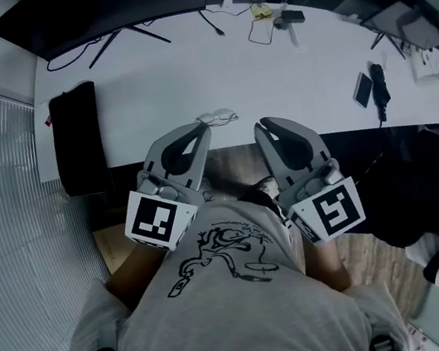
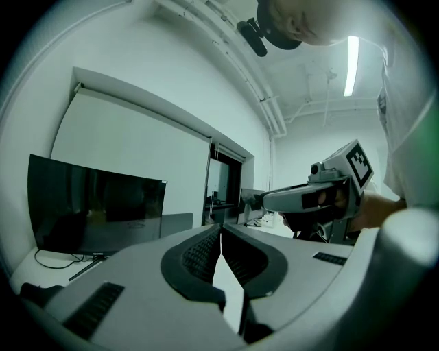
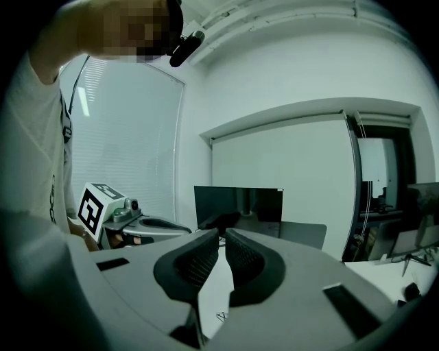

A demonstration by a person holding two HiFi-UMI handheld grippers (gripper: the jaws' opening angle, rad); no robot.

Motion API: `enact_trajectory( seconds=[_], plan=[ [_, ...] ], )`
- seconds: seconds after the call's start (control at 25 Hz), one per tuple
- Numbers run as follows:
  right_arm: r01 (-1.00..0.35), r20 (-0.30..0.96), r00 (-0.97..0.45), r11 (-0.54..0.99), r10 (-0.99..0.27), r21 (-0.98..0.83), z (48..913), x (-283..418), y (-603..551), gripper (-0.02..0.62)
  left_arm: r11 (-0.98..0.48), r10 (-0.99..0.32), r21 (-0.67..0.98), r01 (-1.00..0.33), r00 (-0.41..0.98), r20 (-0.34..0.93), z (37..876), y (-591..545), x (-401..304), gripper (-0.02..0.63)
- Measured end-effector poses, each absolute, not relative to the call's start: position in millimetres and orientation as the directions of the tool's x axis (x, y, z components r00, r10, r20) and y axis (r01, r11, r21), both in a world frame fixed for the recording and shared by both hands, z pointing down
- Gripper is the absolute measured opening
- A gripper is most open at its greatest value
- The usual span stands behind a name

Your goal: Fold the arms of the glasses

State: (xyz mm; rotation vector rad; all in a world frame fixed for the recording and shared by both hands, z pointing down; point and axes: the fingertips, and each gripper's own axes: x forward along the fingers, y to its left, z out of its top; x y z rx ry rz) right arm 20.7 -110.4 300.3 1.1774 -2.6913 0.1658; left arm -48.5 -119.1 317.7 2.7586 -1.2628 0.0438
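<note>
The thin-framed glasses (image 1: 218, 117) lie on the white table (image 1: 185, 75) close to its front edge; I cannot tell how their arms stand. My left gripper (image 1: 201, 128) is held just short of that edge, its tips slightly left of the glasses, jaws shut and empty (image 2: 221, 230). My right gripper (image 1: 262, 126) hangs beside it, to the right of the glasses, its jaws shut to a hairline slit with nothing between them (image 3: 221, 234). A small wire shape (image 3: 219, 317) shows on the table below the right jaws. Neither gripper touches the glasses.
A dark monitor (image 1: 106, 10) stands at the table's far side with cables (image 1: 260, 24) trailing beside it. A black flat object (image 1: 79, 140) hangs over the left end. A phone (image 1: 363, 89) lies at the right. A dark chair (image 1: 431, 183) stands right of me.
</note>
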Motion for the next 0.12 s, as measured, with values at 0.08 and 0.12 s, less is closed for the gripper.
enact_trajectory(
  seconds=[0.08,0.12],
  plan=[
    [-0.734,0.237,-0.664,0.679,-0.710,-0.021,303.1,21.5,-109.3,0.038,-0.647,-0.754,0.079,-0.758,0.652,0.075,319.5,-118.9,-49.1,0.023],
    [-0.733,0.241,-0.664,0.680,-0.708,-0.020,304.3,21.9,-108.8,0.038,-0.647,-0.755,0.077,-0.759,0.651,0.077,320.5,-118.7,-49.4,0.023]
  ],
)
